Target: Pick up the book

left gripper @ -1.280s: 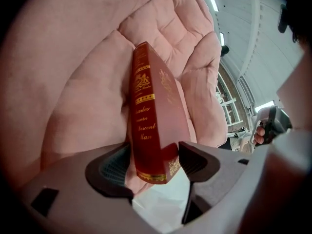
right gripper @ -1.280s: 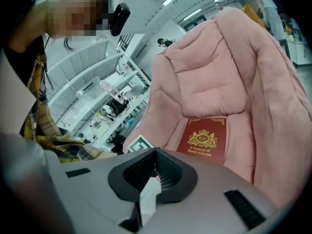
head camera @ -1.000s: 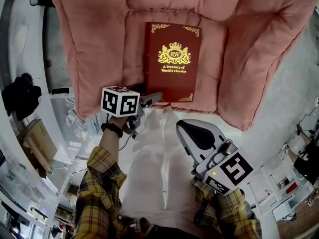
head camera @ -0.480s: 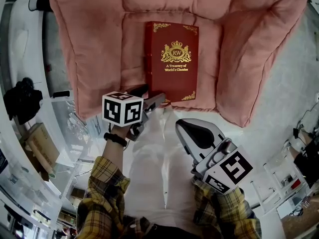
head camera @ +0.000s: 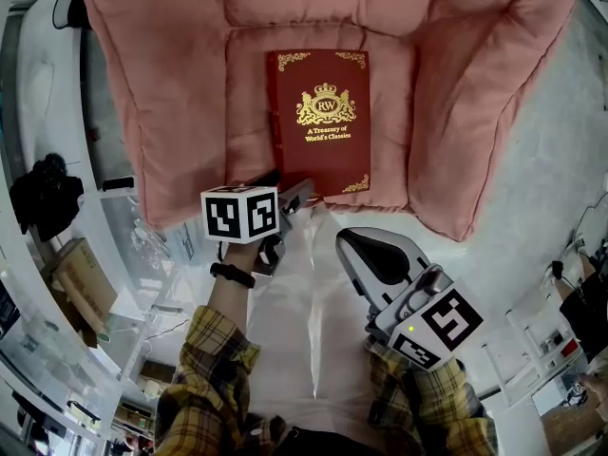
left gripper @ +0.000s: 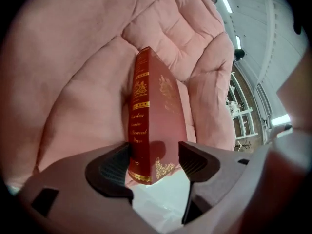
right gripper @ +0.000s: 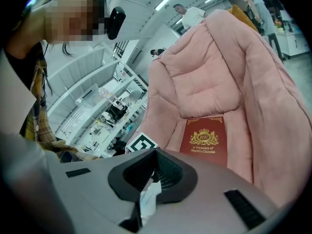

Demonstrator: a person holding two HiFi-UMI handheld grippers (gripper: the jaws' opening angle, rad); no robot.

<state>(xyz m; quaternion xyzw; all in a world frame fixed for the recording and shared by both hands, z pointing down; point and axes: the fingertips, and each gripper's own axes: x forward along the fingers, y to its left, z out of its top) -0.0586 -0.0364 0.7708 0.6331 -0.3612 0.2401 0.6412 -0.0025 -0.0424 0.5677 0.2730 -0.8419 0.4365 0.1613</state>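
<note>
A dark red hardback book (head camera: 318,122) with gold print lies flat on the seat of a pink cushioned chair (head camera: 171,93). My left gripper (head camera: 282,182) is at the book's near left corner. In the left gripper view its jaws stand open on either side of the book (left gripper: 156,111), spine edge up, with the left gripper (left gripper: 155,164) around the near corner; a gap shows at the right pad (left gripper: 197,161). My right gripper (head camera: 356,247) hangs back near my body, shut on nothing. The right gripper (right gripper: 155,165) looks at the book (right gripper: 205,139) from a distance.
The chair's padded arms (head camera: 475,112) rise on both sides of the seat. White shelving with a cardboard box (head camera: 81,274) and a black object (head camera: 38,193) stands to the left. Pale floor (head camera: 560,179) lies to the right. A person in white (right gripper: 192,13) stands far behind the chair.
My left gripper has drifted slightly right and lower in the head view, staying at the book's near left corner. The right gripper has not moved.
</note>
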